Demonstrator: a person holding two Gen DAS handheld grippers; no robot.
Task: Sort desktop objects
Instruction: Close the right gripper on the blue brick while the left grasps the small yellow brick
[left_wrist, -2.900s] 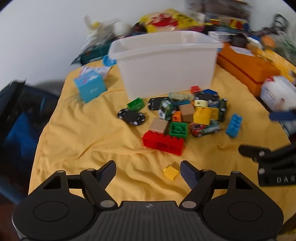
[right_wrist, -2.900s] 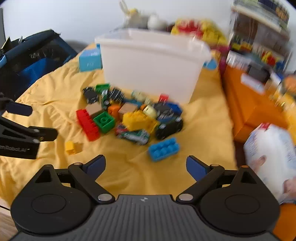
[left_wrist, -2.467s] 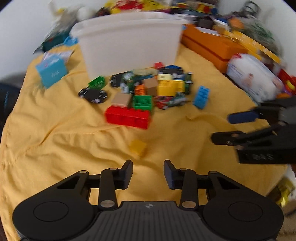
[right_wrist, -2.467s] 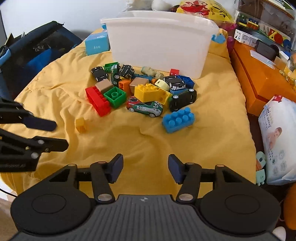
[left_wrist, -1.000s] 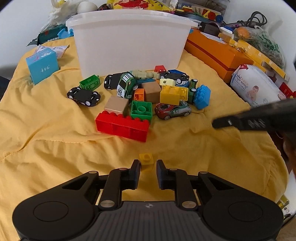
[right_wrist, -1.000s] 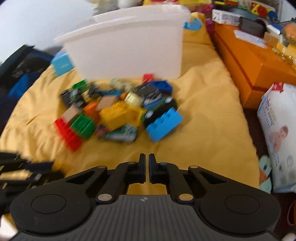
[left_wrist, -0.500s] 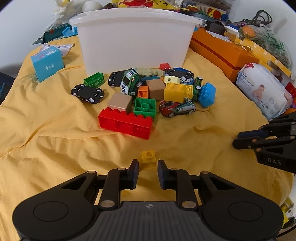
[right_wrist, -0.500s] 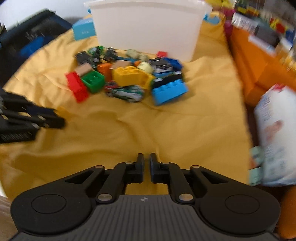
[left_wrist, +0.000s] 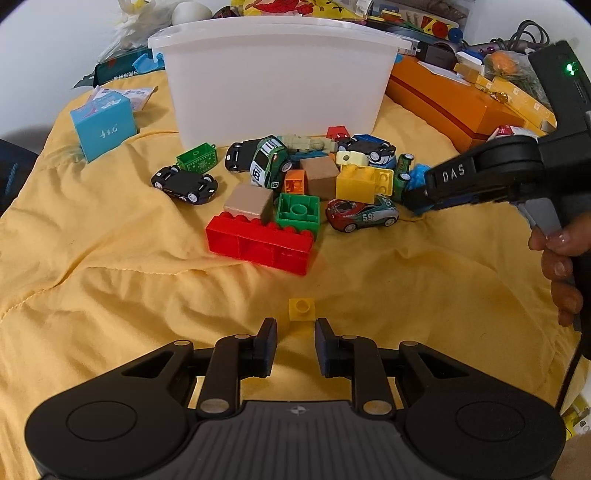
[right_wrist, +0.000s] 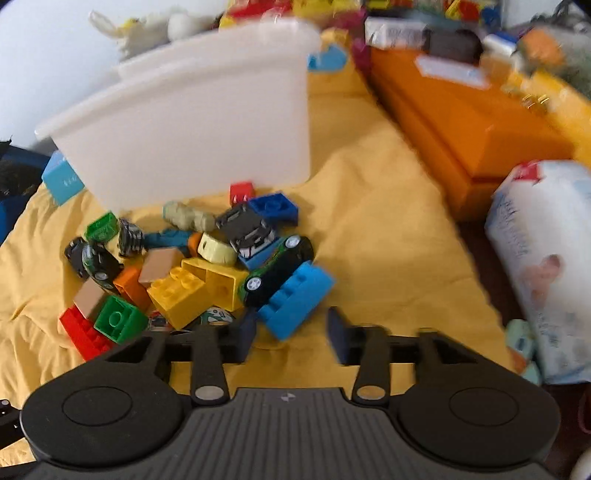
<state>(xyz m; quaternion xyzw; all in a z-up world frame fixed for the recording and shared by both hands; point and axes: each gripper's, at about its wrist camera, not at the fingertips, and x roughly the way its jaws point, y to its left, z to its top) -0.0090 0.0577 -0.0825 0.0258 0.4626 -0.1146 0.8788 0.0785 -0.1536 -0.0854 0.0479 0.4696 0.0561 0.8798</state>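
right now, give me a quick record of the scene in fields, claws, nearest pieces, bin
left claw: open, holding nothing, small yellow brick just ahead of its tips
right claw: open, at the light blue brick, not closed on it
toy pile: blocks and cars, including red long brick and car numbered 59
bin: white tub behind the pile, inside not visible
surface: yellow cloth

Bare yellow cloth (left_wrist: 110, 280) around the small yellow brick (left_wrist: 302, 309); toy pile (left_wrist: 295, 184) crowded against the white bin (left_wrist: 277, 88).
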